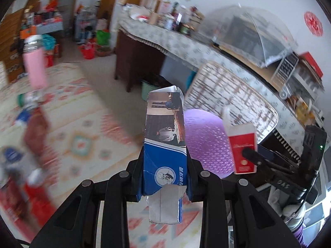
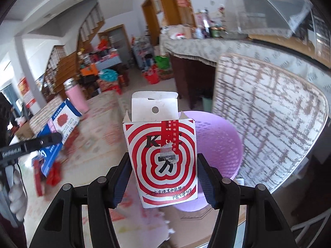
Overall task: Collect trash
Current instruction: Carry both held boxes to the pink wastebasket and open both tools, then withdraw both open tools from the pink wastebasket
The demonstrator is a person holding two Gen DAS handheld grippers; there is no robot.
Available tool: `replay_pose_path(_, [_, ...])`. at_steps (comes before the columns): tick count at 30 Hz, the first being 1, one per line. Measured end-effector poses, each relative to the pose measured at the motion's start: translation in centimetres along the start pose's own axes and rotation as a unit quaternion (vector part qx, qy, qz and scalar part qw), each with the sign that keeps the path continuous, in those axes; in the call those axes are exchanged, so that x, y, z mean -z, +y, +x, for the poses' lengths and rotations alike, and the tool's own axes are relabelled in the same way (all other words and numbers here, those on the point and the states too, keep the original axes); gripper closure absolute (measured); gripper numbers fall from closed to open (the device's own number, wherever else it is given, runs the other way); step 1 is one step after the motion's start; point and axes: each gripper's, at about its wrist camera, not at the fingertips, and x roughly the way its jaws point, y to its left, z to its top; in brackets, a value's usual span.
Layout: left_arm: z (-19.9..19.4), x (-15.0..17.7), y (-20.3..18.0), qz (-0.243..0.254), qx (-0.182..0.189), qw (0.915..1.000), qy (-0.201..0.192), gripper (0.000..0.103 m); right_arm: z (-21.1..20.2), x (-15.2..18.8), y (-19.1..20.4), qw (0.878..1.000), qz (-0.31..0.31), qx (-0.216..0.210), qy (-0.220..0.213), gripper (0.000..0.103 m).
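Beyond both held cartons sits the lilac bin [image 2: 217, 144]: your right gripper [image 2: 163, 177], jaws clamped on the upright red-and-white box [image 2: 163, 161], is nearer it than your left gripper [image 1: 165, 177], clamping the upright blue carton [image 1: 165, 144].

A pink bottle [image 2: 75, 97] stands on the patterned tablecloth [image 1: 82, 111], a mesh food cover [image 1: 248, 33] behind.

Blue carton [image 1: 164, 144], flattened, torn grey flap at near end, photo print on top, upright. Red-and-white ringed box [image 2: 162, 161], top flap open, upright. Both just in front of the purple bin [image 2: 219, 144].
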Motion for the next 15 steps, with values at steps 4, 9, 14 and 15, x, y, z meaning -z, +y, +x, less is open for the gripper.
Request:
replay_pose_path(4, [4.3, -1.7, -2.8, 0.017, 0.021, 0.9994, 0.022, 0.074, 2.6, -1.1, -2.7, 1.000, 0.020, 0.018, 0.014, 0.037])
replay_pose_path(9, [8.4, -3.2, -4.6, 0.013, 0.046, 0.9980, 0.040, 0.055, 5.3, -1.1, -5.0, 0.998, 0.033, 0.035, 0.032, 0.033])
replay_pose_path(14, [9.4, -3.1, -3.8, 0.012, 0.024, 0.9990, 0.037, 0.040, 4.7, -0.7, -6.4, 0.998, 0.032, 0.052, 0.021, 0.024])
replay_pose_path(15, [9.8, -2.9, -3.3, 0.006, 0.014, 0.9990, 0.042, 0.040, 4.4, -0.6, -6.7, 0.997, 0.031, 0.065, 0.015, 0.024])
